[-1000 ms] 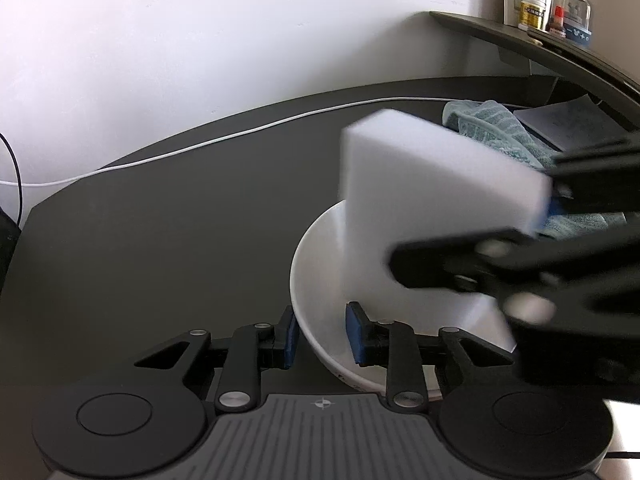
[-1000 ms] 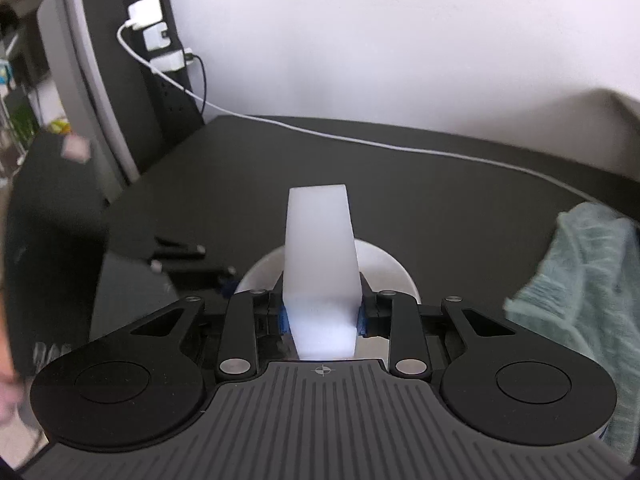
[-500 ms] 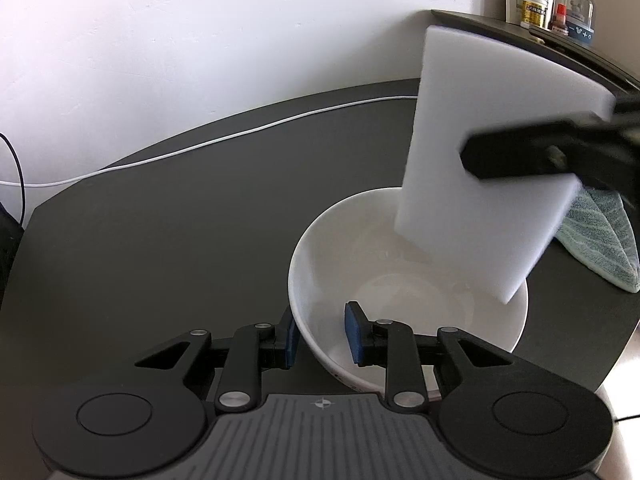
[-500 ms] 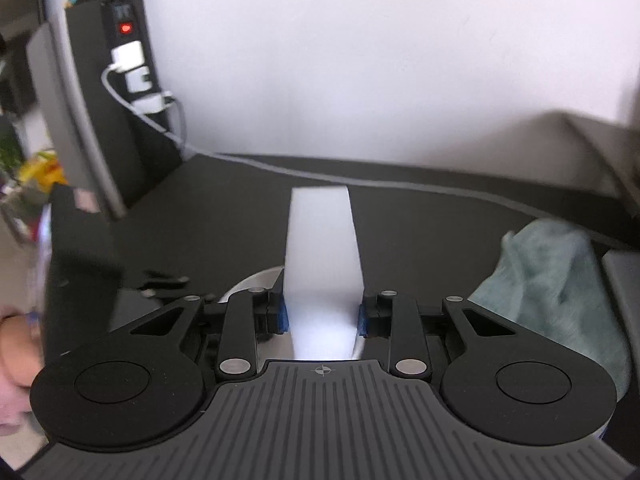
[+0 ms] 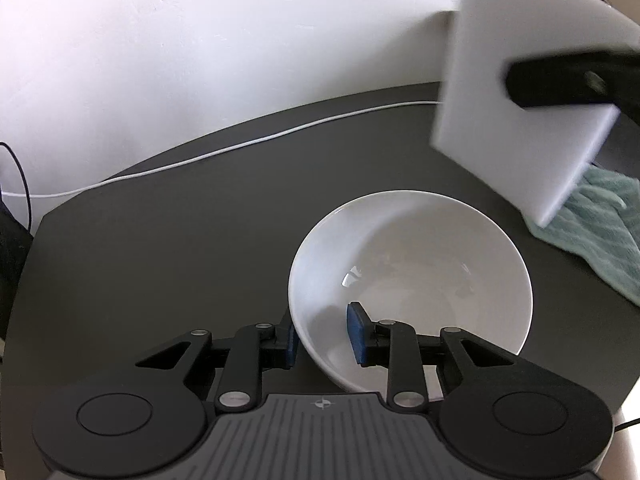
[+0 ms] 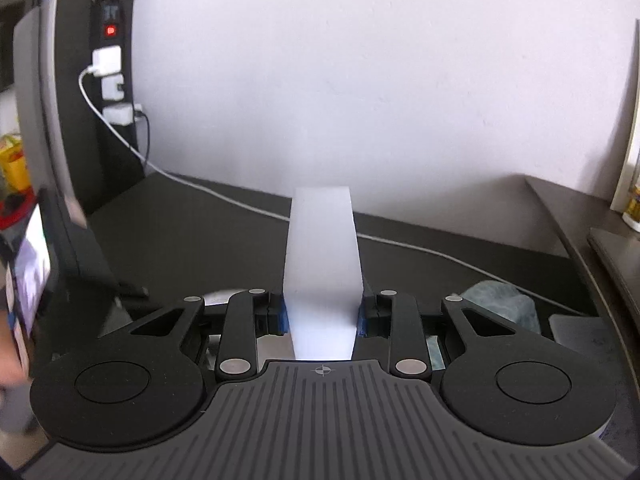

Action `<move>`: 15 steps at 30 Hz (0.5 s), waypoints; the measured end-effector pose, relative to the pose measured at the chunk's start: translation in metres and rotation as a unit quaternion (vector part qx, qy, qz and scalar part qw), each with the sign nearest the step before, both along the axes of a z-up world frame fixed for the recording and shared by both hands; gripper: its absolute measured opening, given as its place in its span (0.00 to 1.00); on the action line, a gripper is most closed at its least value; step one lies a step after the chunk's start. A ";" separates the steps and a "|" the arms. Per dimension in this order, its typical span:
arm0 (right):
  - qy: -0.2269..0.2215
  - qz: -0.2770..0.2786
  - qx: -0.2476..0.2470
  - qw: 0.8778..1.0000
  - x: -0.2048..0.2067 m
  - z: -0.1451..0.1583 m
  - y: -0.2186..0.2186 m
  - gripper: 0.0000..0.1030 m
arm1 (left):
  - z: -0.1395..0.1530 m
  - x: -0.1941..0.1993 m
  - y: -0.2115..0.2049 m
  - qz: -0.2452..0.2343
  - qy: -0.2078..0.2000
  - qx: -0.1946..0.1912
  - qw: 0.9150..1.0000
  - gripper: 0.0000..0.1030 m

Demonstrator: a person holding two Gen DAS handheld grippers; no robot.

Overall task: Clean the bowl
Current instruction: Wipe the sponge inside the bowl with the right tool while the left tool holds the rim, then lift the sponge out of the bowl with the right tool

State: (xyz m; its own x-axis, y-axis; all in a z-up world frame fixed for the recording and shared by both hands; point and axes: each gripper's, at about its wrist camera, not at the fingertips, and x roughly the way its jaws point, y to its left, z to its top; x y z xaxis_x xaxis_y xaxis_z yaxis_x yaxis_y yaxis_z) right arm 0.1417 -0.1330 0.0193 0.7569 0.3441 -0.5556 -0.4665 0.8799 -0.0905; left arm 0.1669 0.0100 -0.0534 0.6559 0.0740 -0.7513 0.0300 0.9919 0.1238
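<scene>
We pin the round white ceramic bowl (image 5: 412, 280) on the dark desk w/ left gripper (image 5: 322, 338), jaws astride its near rim. Right gripper (image 6: 322, 318), clamped on white foam sponge block (image 5: 520, 92), sits above-right of bowl; its long axis points down-left twd bowl.

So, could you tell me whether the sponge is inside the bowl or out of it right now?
Out. The white sponge, clamped in the right tongs, hangs above and beyond the bowl.

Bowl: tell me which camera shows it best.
Left wrist view: the bowl shows whole, rim and inside, with the left tool astride its near rim. In the right wrist view only a white sliver shows behind the tool's linkage.
</scene>
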 end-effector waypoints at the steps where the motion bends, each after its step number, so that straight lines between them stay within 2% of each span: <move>1: 0.005 0.003 -0.005 1.000 0.004 -0.006 -0.002 0.30 | 0.000 0.006 -0.002 -0.003 0.001 0.001 1.000 0.28; 3: 0.011 0.009 -0.015 1.000 0.012 -0.014 -0.002 0.30 | 0.000 0.015 -0.003 -0.008 0.004 0.004 1.000 0.28; 9: 0.040 0.023 -0.069 0.997 0.042 -0.041 0.008 0.30 | 0.000 0.004 0.009 -0.014 0.005 0.008 1.000 0.28; 15: 0.024 0.031 -0.096 0.995 0.007 -0.040 0.011 0.30 | 0.000 0.004 0.007 -0.012 0.004 0.011 1.000 0.28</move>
